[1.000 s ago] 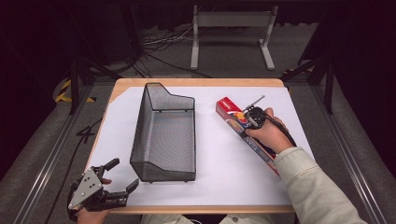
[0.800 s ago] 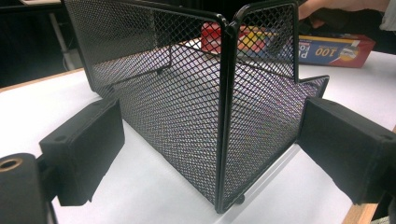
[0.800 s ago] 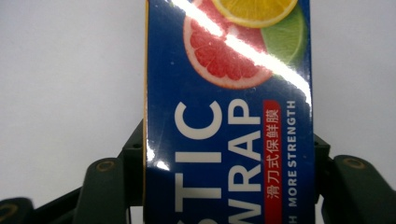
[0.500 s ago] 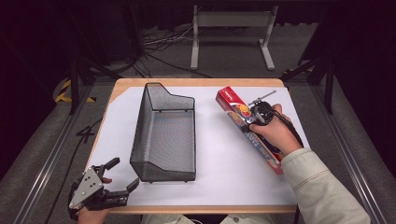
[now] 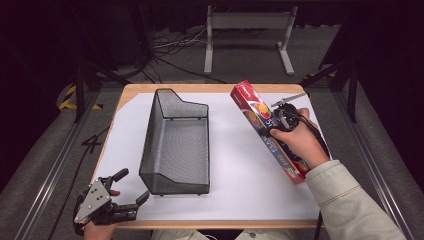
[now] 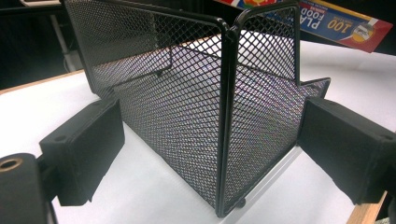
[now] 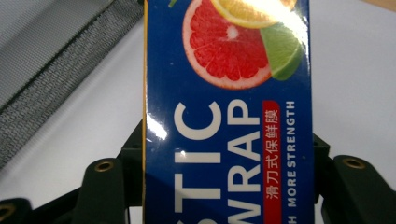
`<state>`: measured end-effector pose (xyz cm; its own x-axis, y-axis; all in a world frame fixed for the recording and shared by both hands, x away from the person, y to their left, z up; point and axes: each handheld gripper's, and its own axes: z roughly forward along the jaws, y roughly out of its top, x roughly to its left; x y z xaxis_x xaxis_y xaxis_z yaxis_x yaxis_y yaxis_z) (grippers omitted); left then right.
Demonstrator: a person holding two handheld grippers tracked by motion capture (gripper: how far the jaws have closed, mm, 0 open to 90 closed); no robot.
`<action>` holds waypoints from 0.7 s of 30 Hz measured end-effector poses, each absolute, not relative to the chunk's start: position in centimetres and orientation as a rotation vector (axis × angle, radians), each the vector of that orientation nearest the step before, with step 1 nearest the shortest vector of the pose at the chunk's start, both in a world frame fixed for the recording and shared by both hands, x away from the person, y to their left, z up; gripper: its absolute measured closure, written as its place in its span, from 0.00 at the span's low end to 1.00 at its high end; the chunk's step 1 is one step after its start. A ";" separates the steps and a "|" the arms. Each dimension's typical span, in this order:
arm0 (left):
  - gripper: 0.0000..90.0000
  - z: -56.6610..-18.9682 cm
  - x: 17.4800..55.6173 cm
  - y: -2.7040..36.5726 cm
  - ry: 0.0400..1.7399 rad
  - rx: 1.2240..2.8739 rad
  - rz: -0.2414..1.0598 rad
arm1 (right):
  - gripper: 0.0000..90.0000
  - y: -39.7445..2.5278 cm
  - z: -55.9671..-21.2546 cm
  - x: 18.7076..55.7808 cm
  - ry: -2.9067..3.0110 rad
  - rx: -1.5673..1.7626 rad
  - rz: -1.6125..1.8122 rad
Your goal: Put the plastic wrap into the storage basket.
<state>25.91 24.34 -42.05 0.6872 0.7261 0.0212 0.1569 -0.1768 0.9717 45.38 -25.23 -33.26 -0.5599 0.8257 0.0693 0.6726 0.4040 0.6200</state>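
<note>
A long red and blue plastic wrap box [image 5: 255, 112] lies slantwise over the right side of the white table top. My right gripper [image 5: 279, 122] is shut across its middle, and the jaws press both long sides of the box [image 7: 224, 93] in the right gripper view. A black mesh basket [image 5: 150, 135] stands left of centre. My left gripper [image 5: 133, 184] is open at the table's front left, its pads [image 6: 88, 144] spread either side of the basket's near corner [image 6: 224, 116] without touching it.
The white sheet [image 5: 240, 165] covers a wooden table with its edge close to my left gripper. The basket's mesh wall [image 7: 56, 79] runs to the left of the held box. A metal stand [image 5: 247, 22] and cables lie on the floor behind.
My right gripper and the box have shifted a little away and to the right, the box's far end rising in the high view. The left gripper has stayed put.
</note>
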 end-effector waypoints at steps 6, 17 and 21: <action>0.09 -42.1 25.9 24.3 0.716 1.704 0.593 | 0.45 -25.0 -32.4 44.5 2.364 1.321 0.984; 0.09 -42.0 25.9 24.3 0.709 1.711 0.597 | 0.45 -23.2 -30.7 43.0 2.339 1.272 1.057; 0.09 -42.0 25.9 24.3 0.709 1.708 0.597 | 0.45 -22.1 -30.1 42.8 2.342 1.283 1.078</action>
